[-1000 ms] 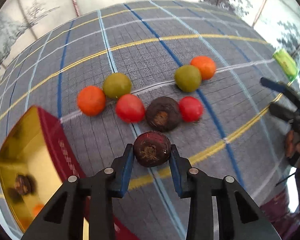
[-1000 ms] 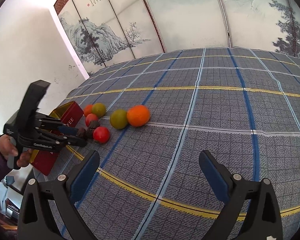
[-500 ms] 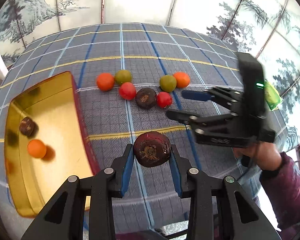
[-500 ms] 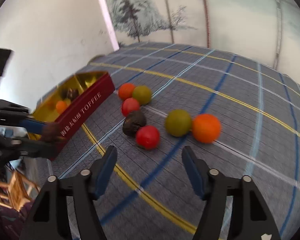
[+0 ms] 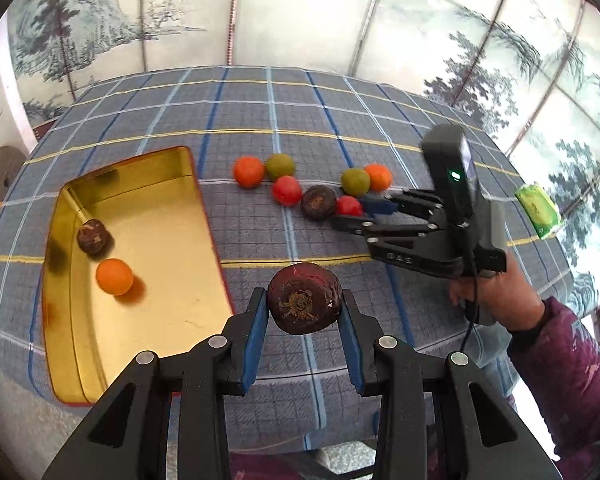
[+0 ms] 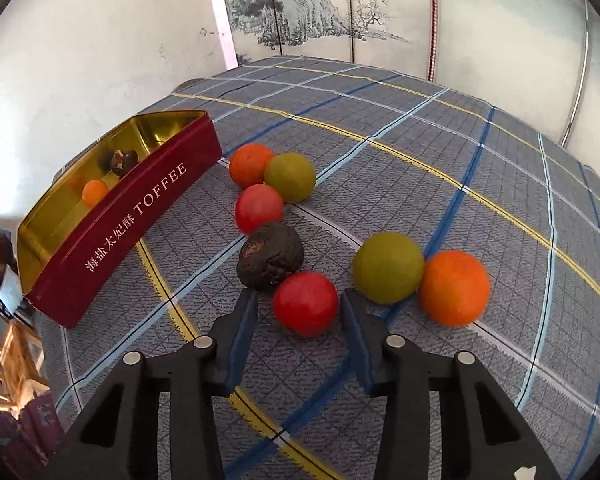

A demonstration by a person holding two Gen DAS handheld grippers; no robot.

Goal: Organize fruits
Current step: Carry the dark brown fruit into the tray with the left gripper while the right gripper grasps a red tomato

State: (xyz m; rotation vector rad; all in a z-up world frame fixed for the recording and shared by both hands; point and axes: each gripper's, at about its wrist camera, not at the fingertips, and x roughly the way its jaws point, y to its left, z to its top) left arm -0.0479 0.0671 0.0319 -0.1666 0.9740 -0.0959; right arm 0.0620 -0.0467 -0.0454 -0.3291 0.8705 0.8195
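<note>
My left gripper [image 5: 303, 300] is shut on a dark purple fruit [image 5: 304, 308], held above the table's near edge, right of the gold tin [image 5: 132, 168]. In the tin lie a dark fruit [image 5: 94, 236] and an orange one [image 5: 115, 276]. Several fruits sit in a loose row on the checked cloth: orange [image 6: 251, 164], green [image 6: 290, 176], red [image 6: 259, 207], wrinkled dark [image 6: 270, 256], green [image 6: 388, 267], orange [image 6: 454, 287]. My right gripper [image 6: 300, 298] straddles the red fruit [image 6: 305, 303]; its jaws are closing, with a thin gap still showing at the left pad.
The tin's red wall [image 6: 140, 216] reads TOFFEE and stands left of the fruit row. A green packet [image 5: 538, 210] lies near the table's right edge. A hand in a purple sleeve [image 5: 496, 292] holds the right gripper. A painted screen stands behind the table, and wooden furniture [image 6: 12, 360] beside it.
My left gripper rose and drew back with the dark fruit, bringing the whole tin into view. My right gripper swung over to the fruit row and narrowed its jaws around the red fruit.
</note>
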